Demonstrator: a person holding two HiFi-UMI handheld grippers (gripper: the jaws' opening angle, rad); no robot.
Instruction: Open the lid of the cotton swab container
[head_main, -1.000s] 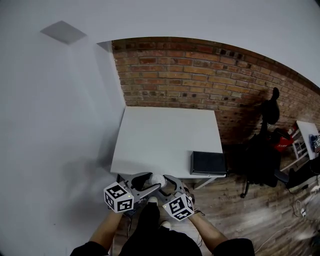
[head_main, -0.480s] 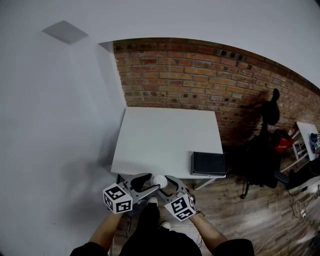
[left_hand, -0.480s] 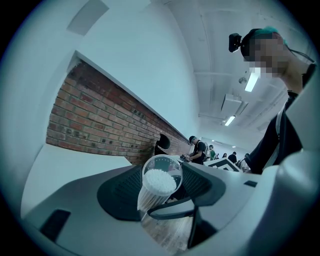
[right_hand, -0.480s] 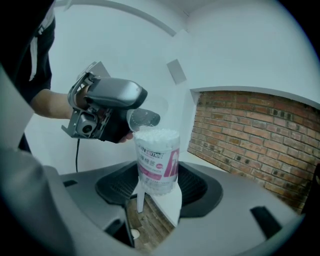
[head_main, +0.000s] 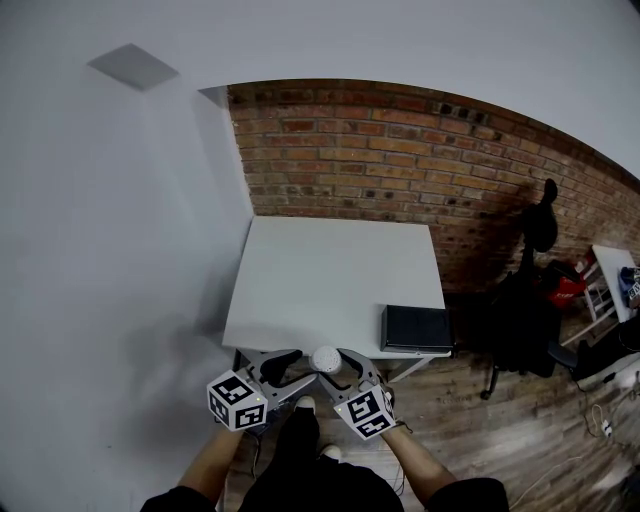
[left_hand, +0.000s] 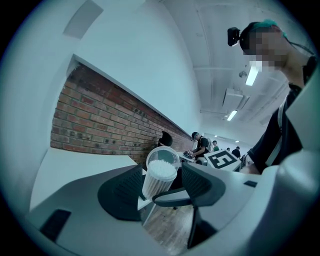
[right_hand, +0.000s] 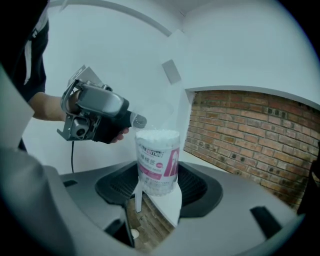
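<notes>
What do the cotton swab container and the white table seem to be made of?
Cotton swab container: probably clear, glossy plastic; the white swabs show through its wall around a pink-and-white label. Table: a smooth, matte white board, perhaps laminate; it shows no grain and no shine.

clear glossy plastic for the cotton swab container (right_hand: 159, 136), pink printed label (right_hand: 152, 169), smooth matt white table (head_main: 330, 280), rough red brick wall (head_main: 400, 160), wood plank floor (head_main: 500, 420) with a dull sheen
</notes>
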